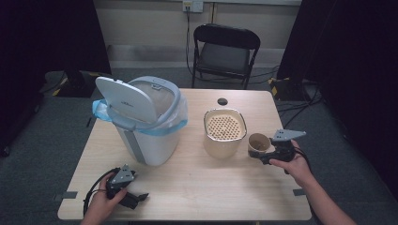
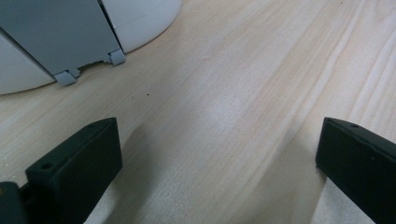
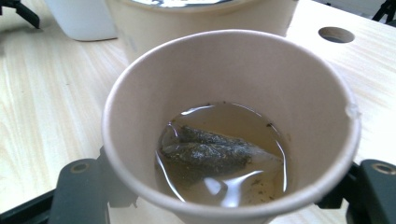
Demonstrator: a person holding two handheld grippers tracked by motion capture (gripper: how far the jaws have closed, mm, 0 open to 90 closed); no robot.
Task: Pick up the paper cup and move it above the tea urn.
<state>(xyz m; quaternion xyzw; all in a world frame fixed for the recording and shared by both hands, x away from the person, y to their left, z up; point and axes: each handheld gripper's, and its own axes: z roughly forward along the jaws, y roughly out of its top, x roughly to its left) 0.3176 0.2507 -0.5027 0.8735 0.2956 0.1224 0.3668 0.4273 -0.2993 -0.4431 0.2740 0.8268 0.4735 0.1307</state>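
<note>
**Paper cup with tea bag held beside the strainer pot**

The right gripper (image 1: 265,157), at the table's (image 1: 197,187) right side, has its two black jaws closed on the sides of a brown paper cup (image 1: 258,142), one jaw on each flank. In the right gripper view the cup (image 3: 233,93) stands upright and holds a shallow pool of pale brown liquid with a dark, soaked tea bag (image 3: 208,154) lying flat in it. No print or logo can be read on the cup wall. The cup sits just beside a cream pot (image 1: 224,136) whose top is a perforated strainer insert. Behind the pot, a small round hole (image 1: 222,101) shows in the tabletop.

The left gripper (image 1: 136,199) rests low at the near left corner of the table, jaws spread wide with bare wood between them. In the left gripper view the base of a white bin (image 2: 135,23) with a grey front panel lies ahead. From the high view the bin (image 1: 150,136) carries a pale blue liner and a raised lid (image 1: 126,99); a small dark mark on the lid is too small to read. A black folding chair (image 1: 225,51) stands beyond the table.
</note>
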